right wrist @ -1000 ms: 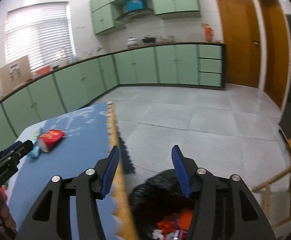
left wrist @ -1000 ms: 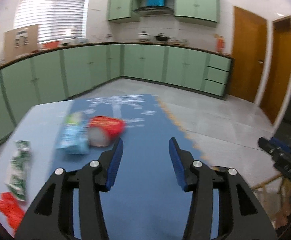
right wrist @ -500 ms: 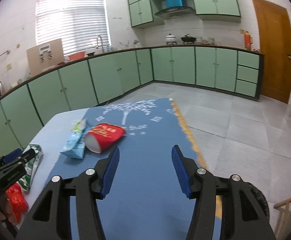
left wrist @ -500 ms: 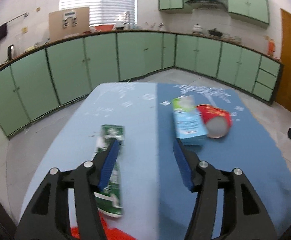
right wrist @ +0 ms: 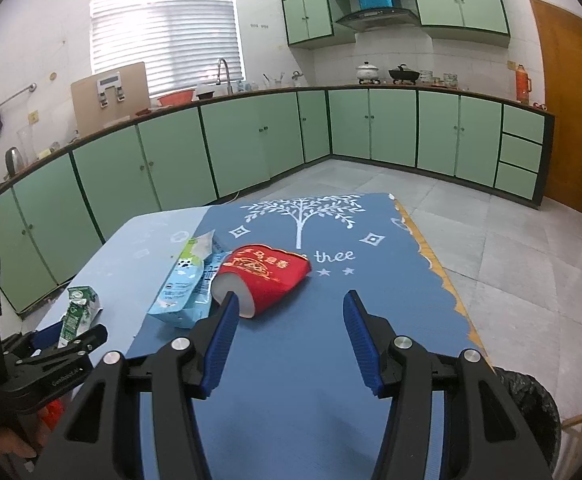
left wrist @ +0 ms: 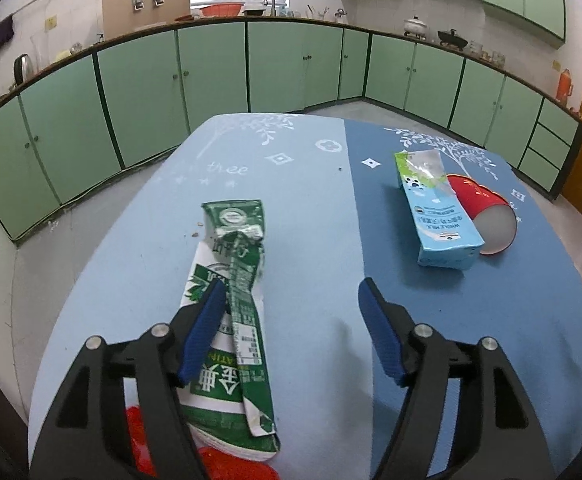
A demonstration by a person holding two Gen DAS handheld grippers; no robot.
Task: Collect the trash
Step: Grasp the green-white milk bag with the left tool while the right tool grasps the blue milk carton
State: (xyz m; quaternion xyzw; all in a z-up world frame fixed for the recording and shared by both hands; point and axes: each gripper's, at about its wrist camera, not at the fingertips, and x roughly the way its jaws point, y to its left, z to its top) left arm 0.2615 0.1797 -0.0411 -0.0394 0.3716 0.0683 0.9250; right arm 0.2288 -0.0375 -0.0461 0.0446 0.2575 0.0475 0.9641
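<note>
Left claw (left wrist: 291,300), jaws just widening, hangs spread over the green carton (left wrist: 231,300). Right claw (right wrist: 287,316) spread, empty. Risk: the flattened carton slides on the tabletop (left wrist: 311,200) under an off-centre pinch.

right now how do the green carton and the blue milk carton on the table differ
The green carton is crushed flat and crumpled; the blue milk carton keeps its boxy shape, with only its top torn open. The green carton lies on the light blue half of the table, alone apart from red scraps at its near end; the blue carton lies on the dark blue half, against a tipped red paper cup. Both lie on their sides, ungripped.
</note>
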